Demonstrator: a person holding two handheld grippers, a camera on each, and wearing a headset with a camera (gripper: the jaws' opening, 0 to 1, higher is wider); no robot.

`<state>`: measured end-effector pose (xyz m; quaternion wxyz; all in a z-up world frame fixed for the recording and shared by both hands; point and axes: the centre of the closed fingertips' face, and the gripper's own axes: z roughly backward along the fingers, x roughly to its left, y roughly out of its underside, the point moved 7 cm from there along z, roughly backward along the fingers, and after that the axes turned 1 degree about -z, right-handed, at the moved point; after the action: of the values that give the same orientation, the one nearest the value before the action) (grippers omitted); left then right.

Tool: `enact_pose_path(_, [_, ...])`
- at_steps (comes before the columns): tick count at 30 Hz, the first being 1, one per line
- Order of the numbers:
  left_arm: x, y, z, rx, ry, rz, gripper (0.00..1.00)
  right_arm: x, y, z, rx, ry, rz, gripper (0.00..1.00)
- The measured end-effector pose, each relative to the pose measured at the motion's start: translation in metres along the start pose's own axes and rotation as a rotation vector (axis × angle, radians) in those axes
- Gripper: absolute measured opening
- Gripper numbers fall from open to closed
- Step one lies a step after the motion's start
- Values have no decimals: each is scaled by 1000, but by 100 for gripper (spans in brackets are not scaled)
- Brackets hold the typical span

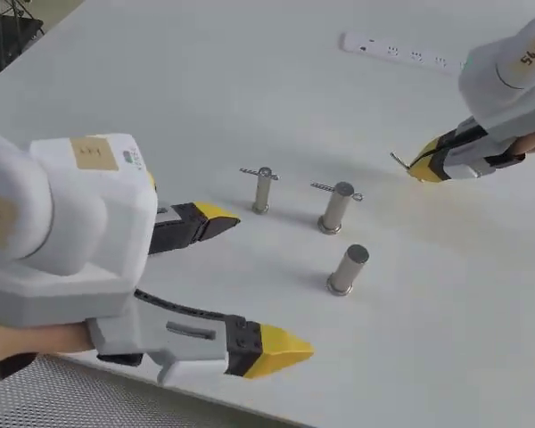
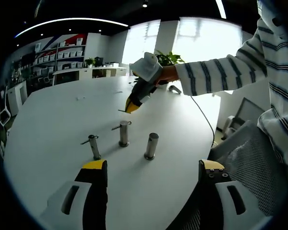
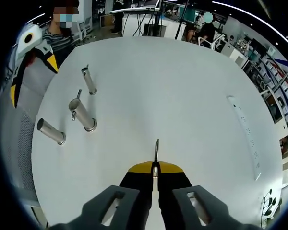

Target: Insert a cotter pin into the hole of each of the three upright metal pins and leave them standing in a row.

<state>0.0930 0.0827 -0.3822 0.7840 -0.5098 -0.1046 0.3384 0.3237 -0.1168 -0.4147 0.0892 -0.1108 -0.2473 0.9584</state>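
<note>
Grips a cotter pin point(image 3: 156, 149) by one end in the closed right claw point(image 3: 155, 168), well apart from the one bare metal pin point(image 1: 348, 269) standing on the surface point(image 1: 205, 89). Hangs the left claw point(image 1: 269, 283) empty, jaws wide apart, near that pin. Risks toppling it with a sideways push at the hole while unsteadied, or nudging the two fitted pins point(image 1: 262, 192) beside it.

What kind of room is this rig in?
Probably an open-plan office or lab, not a factory floor: a large white oval table, a mesh office chair beside it, and shelves of storage bins along the far wall.
</note>
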Motion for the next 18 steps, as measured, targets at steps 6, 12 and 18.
enact_pose_path(6, [6,-12,-7,-42,-16,30,74,15,2,20,-45,13,-9,0])
enact_pose_path(12, [9,-32,-21,-99,-17,53,65,28,7,37,-69,60,20,0])
enact_pose_path(18, [9,-53,-37,-124,7,60,61,47,3,56,-94,68,42,0])
